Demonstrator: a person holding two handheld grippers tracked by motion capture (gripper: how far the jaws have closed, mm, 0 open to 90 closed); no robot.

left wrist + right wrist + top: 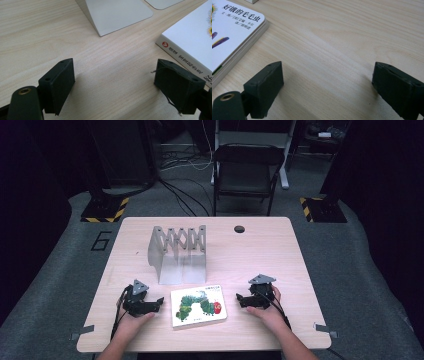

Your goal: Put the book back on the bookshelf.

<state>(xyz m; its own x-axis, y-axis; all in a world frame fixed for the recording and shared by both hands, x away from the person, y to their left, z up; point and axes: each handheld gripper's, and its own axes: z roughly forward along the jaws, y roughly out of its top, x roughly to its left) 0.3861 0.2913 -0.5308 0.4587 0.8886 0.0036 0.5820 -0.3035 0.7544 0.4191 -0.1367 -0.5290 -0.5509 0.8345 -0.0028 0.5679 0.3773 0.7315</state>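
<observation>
Jaws of the left gripper (159, 303) and right gripper (240, 300) are held apart, empty, flanking the stiff, smooth-covered white caterpillar board book (198, 306), probably best gripped at its edges.

A picture book (198, 306) lies flat and closed on the pale wooden surface (260, 255), near its front edge. Its white cover faces up and shows a green caterpillar with a red head, with a line of Chinese title text along one edge. Its thick board pages are stacked neatly. Just behind it stands a grey metal book rack (178, 252) with an accordion-style lattice back and flat base plates resting on the surface.
</observation>
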